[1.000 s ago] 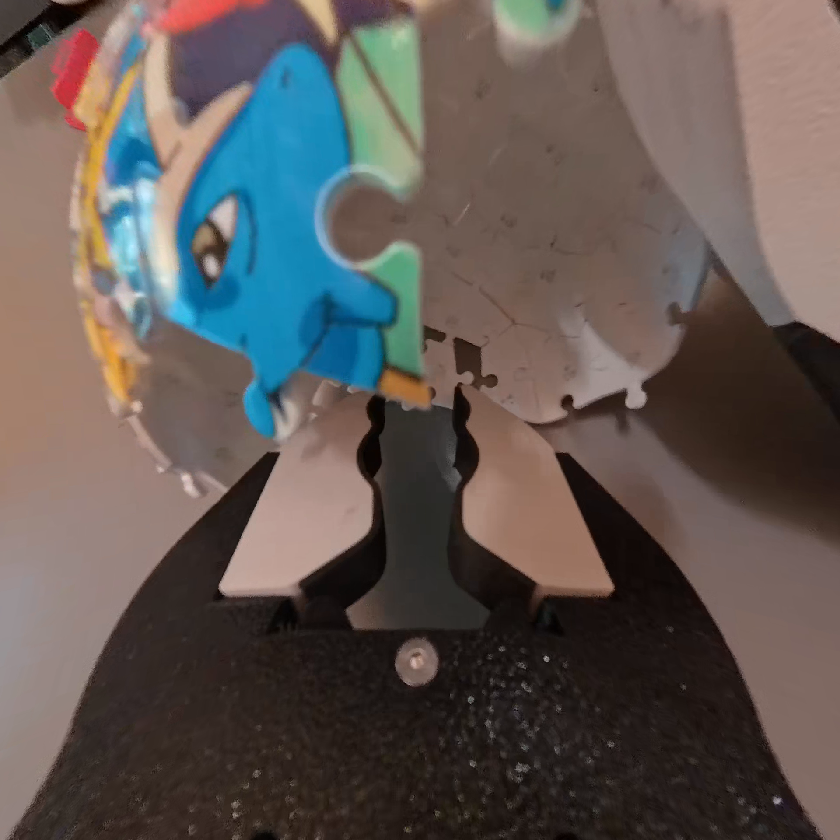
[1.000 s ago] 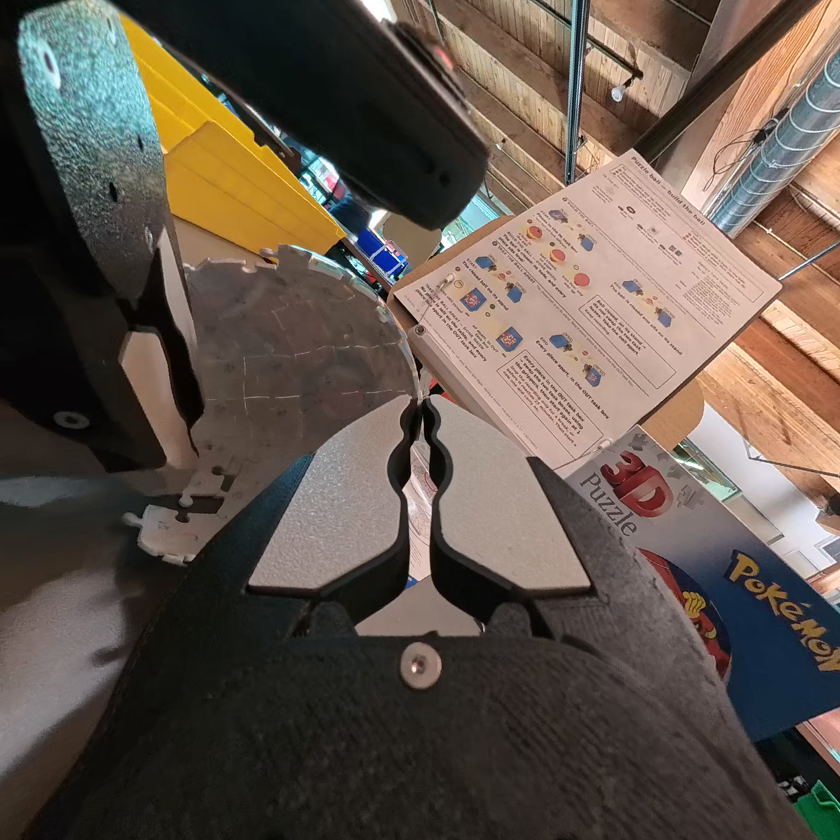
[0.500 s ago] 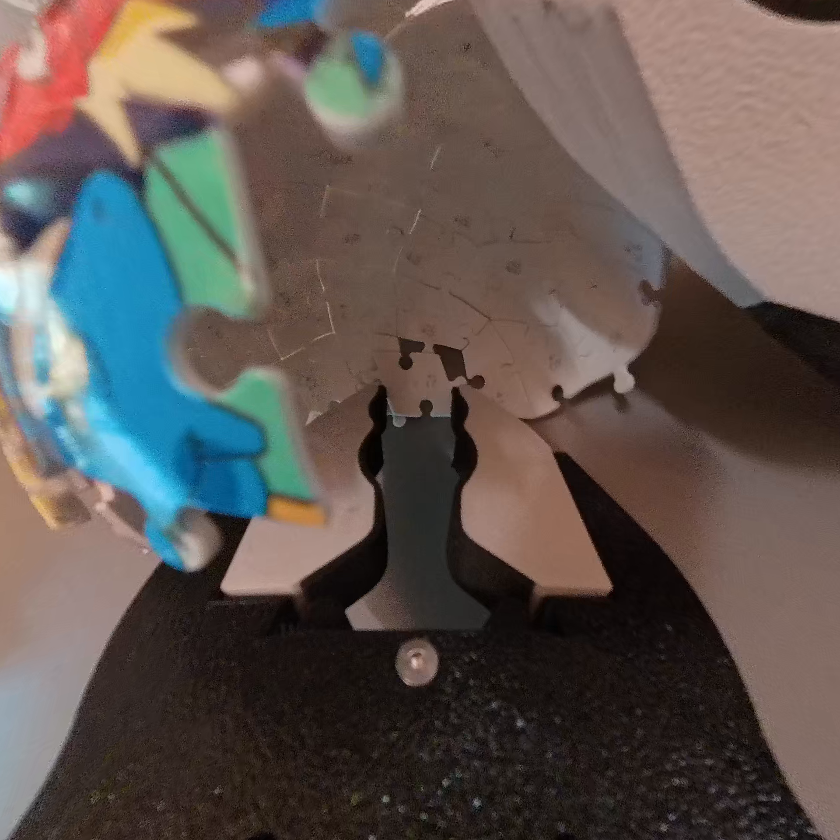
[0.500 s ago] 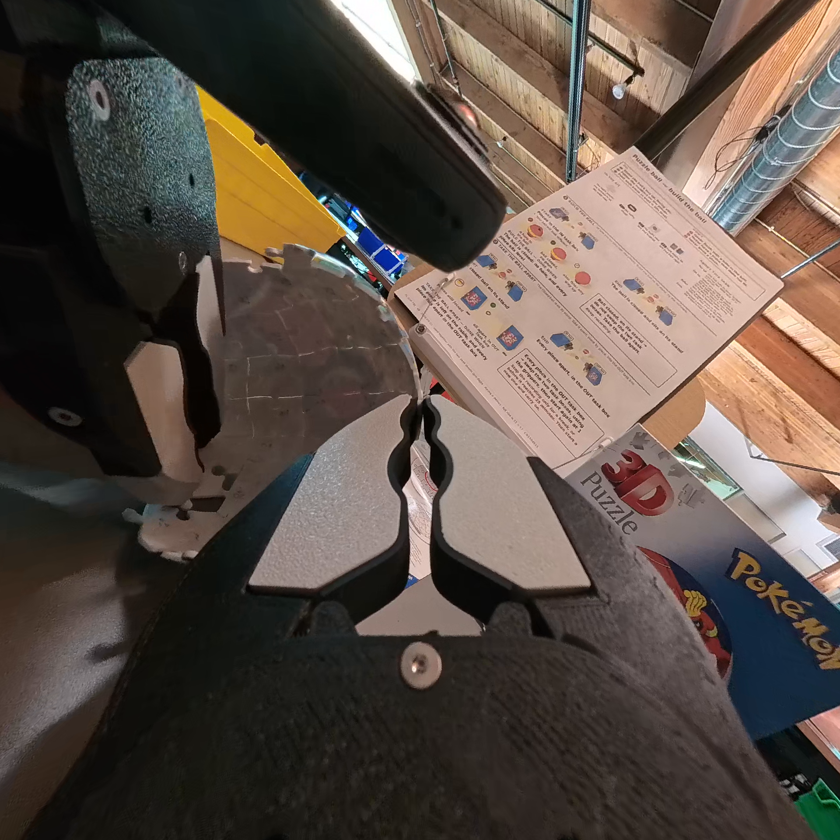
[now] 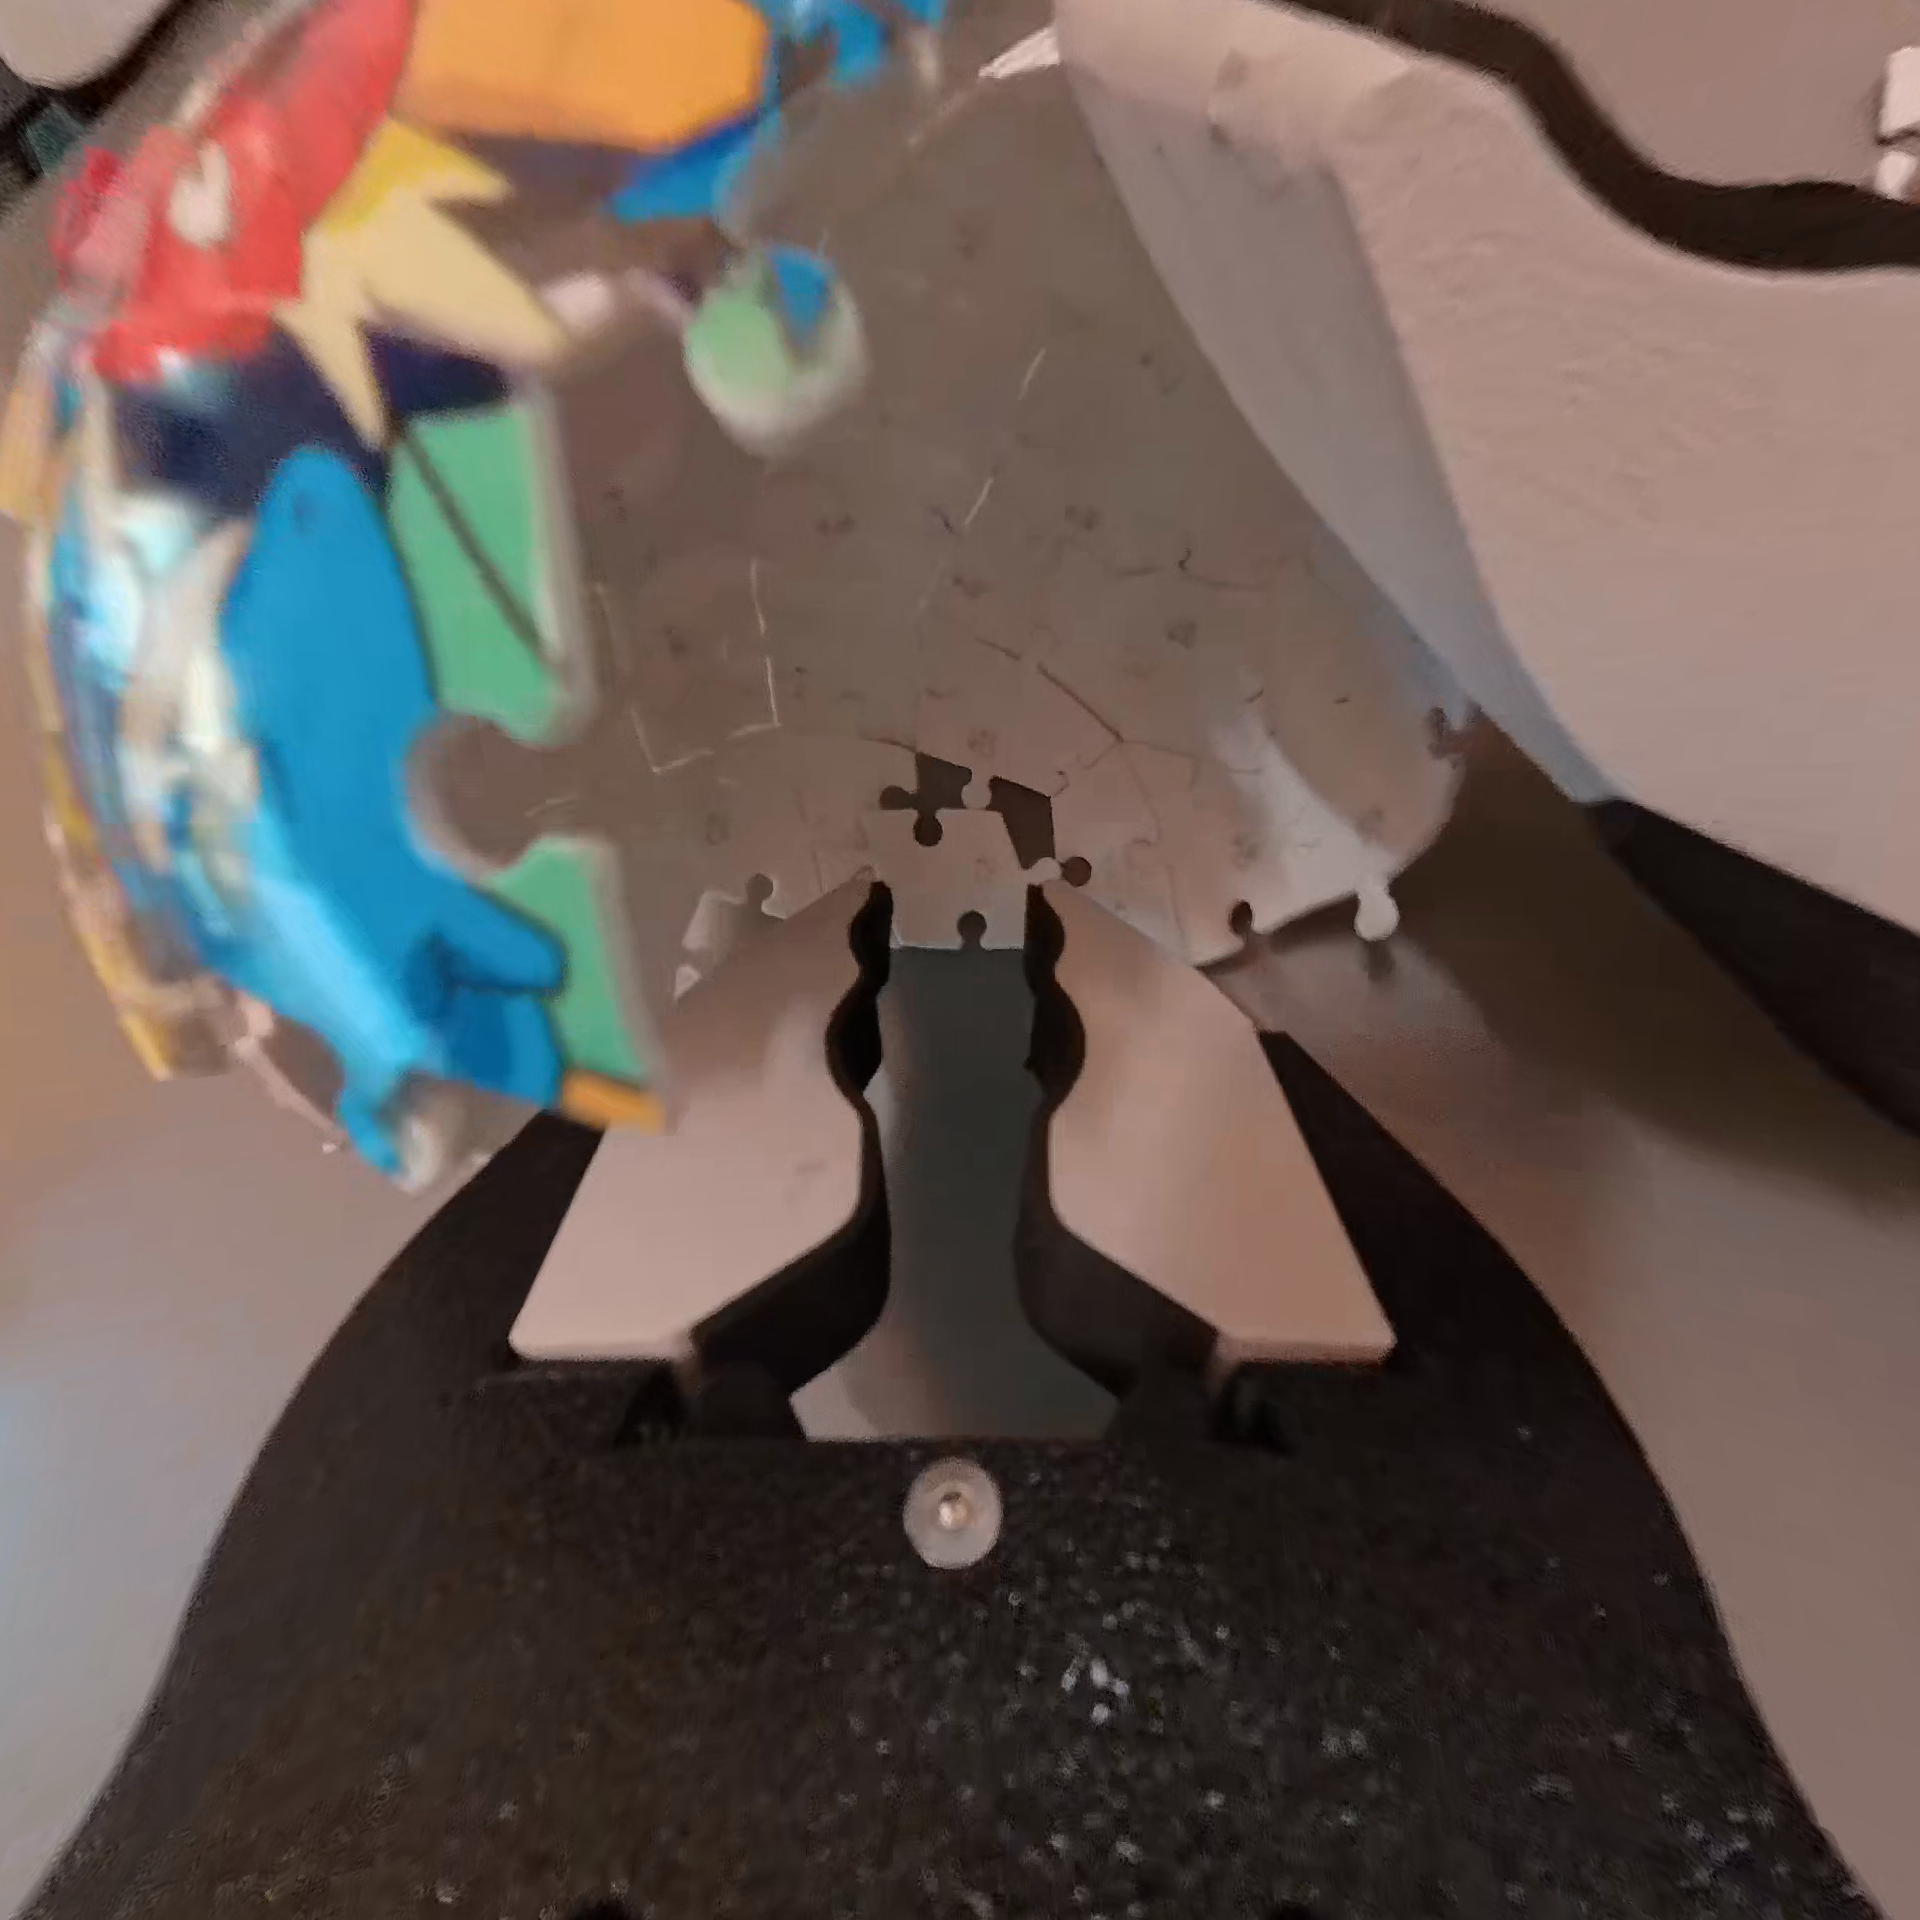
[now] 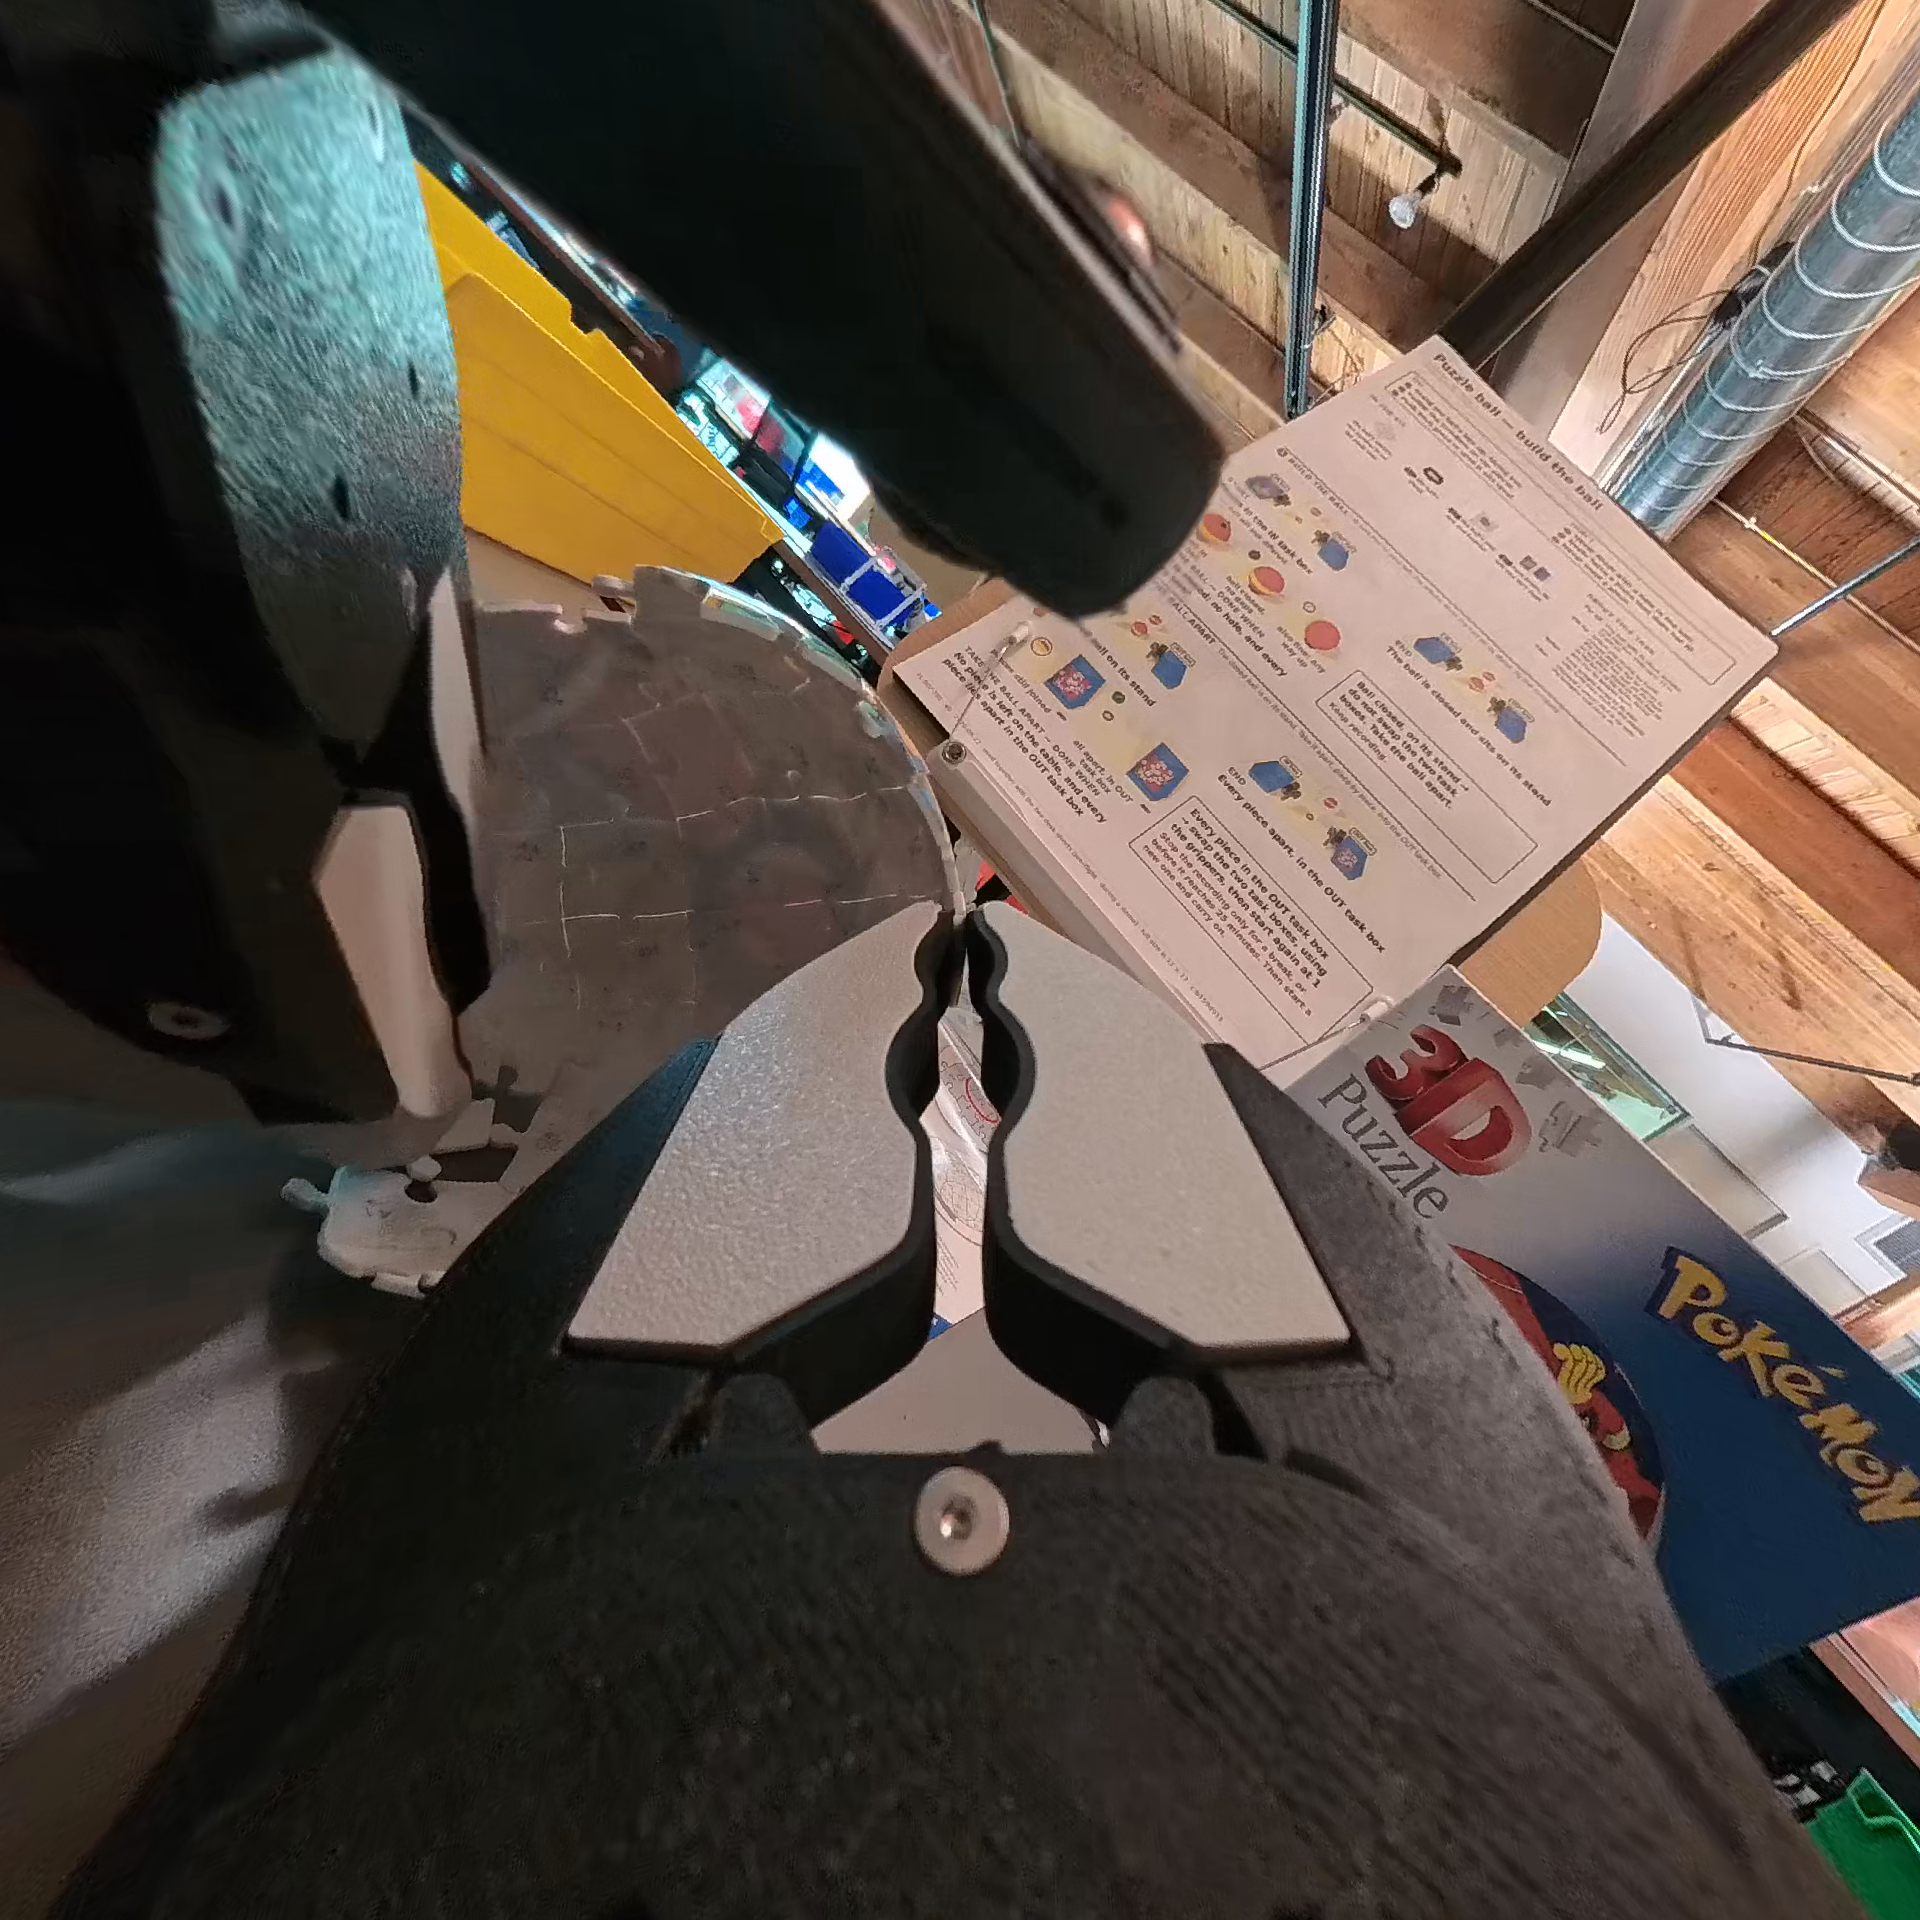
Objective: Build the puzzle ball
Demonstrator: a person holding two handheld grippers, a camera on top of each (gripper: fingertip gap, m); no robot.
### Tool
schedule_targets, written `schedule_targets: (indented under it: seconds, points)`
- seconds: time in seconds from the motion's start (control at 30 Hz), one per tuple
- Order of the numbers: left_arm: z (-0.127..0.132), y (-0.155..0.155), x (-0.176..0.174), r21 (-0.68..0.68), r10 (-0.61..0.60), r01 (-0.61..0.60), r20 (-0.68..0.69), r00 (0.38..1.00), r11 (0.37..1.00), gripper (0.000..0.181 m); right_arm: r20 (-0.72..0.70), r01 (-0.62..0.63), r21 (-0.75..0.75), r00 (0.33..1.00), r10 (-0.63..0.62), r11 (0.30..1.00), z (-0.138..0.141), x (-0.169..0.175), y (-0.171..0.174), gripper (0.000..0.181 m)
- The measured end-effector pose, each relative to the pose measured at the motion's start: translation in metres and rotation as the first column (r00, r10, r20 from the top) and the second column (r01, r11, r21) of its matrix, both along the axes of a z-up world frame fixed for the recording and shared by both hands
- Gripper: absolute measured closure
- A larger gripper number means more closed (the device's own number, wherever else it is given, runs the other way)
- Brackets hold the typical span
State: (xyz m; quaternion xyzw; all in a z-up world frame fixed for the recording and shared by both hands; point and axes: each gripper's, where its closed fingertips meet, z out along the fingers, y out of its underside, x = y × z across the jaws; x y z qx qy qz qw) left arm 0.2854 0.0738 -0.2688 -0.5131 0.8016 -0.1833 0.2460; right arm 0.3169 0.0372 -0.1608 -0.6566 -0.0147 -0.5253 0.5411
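Printed puzzle section (image 5: 312,644) is sliding back right and up across the left wrist view — more red and orange showing; left gripper (image 6: 436,1060) is edging right.

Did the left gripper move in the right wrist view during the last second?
Yes. The left gripper moved right, covering more of the puzzle shell, judged against the instruction sheet.

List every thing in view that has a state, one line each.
Puzzle ball: partly built, an open shell with gaps along its rim.
Left hand-held gripper: shut on a loose puzzle piece at the shell's edge.
Right hand-held gripper: shut on the shell's rim.
Puzzle box: standing upright; open or closed, cannot tell.
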Motion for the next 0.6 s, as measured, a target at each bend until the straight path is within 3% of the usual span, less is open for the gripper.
schedule_targets:
  seconds: [0.17, 0.33, 0.4, 0.6]
  points:
    - [-0.005, 0.002, 0.004, 0.035, 0.061, -0.061, 0.003, 0.998, 0.998, 0.158, -0.002, -0.002, 0.002, 1.0, 0.002, 1.0, 0.0, 0.0, 0.0, 0.179]
    - [-0.005, 0.0, 0.007, 0.071, -0.024, 0.022, 0.025, 0.999, 0.997, 0.161, -0.002, -0.001, 0.002, 1.0, 0.001, 1.0, 0.0, 0.0, 0.0, 0.179]
    - [-0.005, -0.002, 0.006, 0.049, -0.057, 0.056, 0.029, 0.998, 0.997, 0.164, -0.005, -0.001, 0.003, 1.0, 0.001, 1.0, 0.0, 0.0, 0.0, 0.179]
    - [0.001, 0.008, -0.009, -0.035, 0.03, -0.029, 0.033, 0.999, 0.999, 0.155, -0.003, -0.001, 0.001, 1.0, 0.001, 1.0, 0.0, 0.0, 0.0, 0.179]
